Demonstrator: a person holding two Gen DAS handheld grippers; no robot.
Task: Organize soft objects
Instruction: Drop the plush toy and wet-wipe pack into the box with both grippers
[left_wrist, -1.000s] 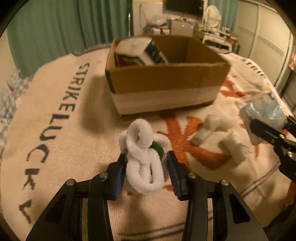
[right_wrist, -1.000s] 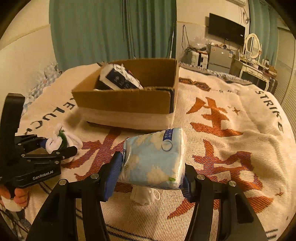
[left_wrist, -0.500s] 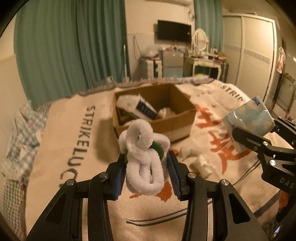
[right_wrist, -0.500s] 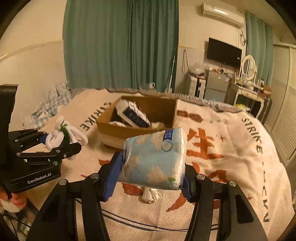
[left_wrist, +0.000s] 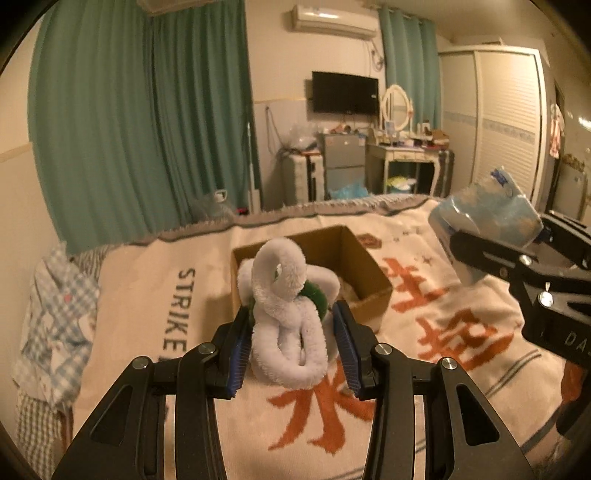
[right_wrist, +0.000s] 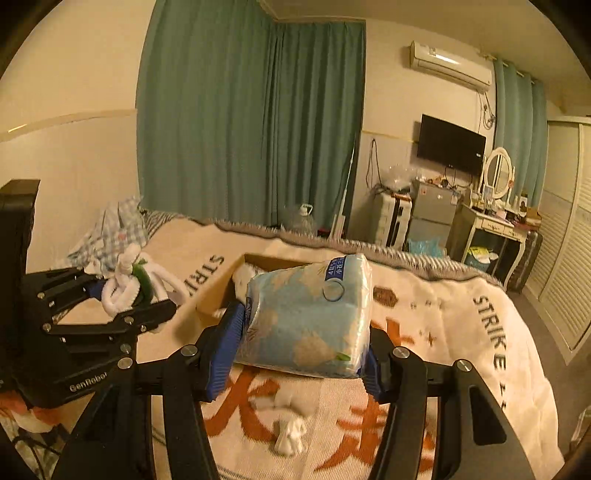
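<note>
My left gripper (left_wrist: 291, 338) is shut on a white fluffy looped toy (left_wrist: 286, 325) with a green part, held well above the bed. In the right wrist view that toy (right_wrist: 127, 284) and the left gripper (right_wrist: 122, 306) appear at the left. My right gripper (right_wrist: 301, 332) is shut on a light blue tissue pack (right_wrist: 308, 314), which also shows at the right of the left wrist view (left_wrist: 487, 218). An open cardboard box (left_wrist: 373, 284) sits on the blanket beyond both; the held things hide most of its inside. White soft pieces (right_wrist: 290, 432) lie on the blanket below the pack.
The bed carries a cream blanket (left_wrist: 140, 295) with black letters and orange characters. Checked cloth (left_wrist: 55, 314) is bunched at its left edge. Green curtains (right_wrist: 240, 129), a wall television (left_wrist: 345, 92), a dressing table (right_wrist: 491, 221) and a white wardrobe (left_wrist: 506, 122) stand beyond the bed.
Both grippers have risen and tilted upward with their loads still held. The box and blanket look smaller and lower, and more of the room shows.
</note>
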